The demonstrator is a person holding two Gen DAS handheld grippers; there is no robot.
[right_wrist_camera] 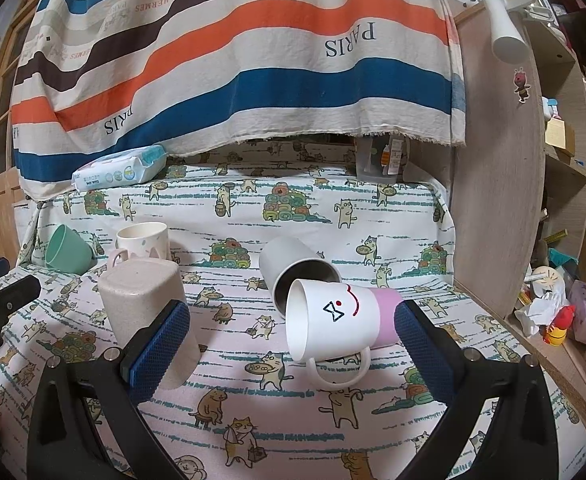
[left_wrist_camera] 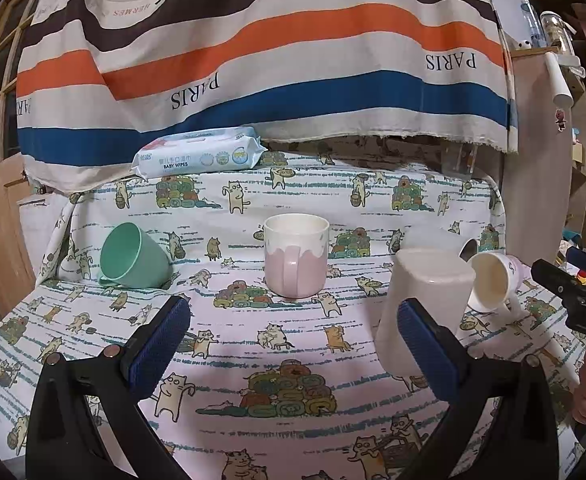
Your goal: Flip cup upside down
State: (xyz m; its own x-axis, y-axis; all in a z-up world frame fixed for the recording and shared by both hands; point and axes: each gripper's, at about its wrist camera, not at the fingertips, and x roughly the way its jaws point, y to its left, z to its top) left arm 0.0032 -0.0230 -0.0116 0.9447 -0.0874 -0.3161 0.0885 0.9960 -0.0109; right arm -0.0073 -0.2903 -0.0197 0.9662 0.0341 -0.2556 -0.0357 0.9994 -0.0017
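Several cups are on the cat-print cloth. A pink and white mug (left_wrist_camera: 296, 258) (right_wrist_camera: 143, 240) stands upright at the centre. A green cup (left_wrist_camera: 135, 258) (right_wrist_camera: 69, 250) lies tilted at the left. A beige square cup (left_wrist_camera: 425, 308) (right_wrist_camera: 149, 312) stands upside down. A white and pink mug with a face (right_wrist_camera: 333, 320) (left_wrist_camera: 493, 284) lies on its side, leaning on a steel cup (right_wrist_camera: 293, 268) that also lies on its side. My left gripper (left_wrist_camera: 293, 348) is open and empty, in front of the upright mug. My right gripper (right_wrist_camera: 293, 352) is open, its fingers on either side of the face mug, not touching.
A pack of baby wipes (left_wrist_camera: 197, 154) (right_wrist_camera: 121, 168) lies at the back left. A striped cloth (left_wrist_camera: 253, 48) hangs behind. A wooden shelf side (right_wrist_camera: 497, 160) stands at the right, with clutter beyond. The right gripper's body (left_wrist_camera: 573, 296) shows at the right edge of the left wrist view.
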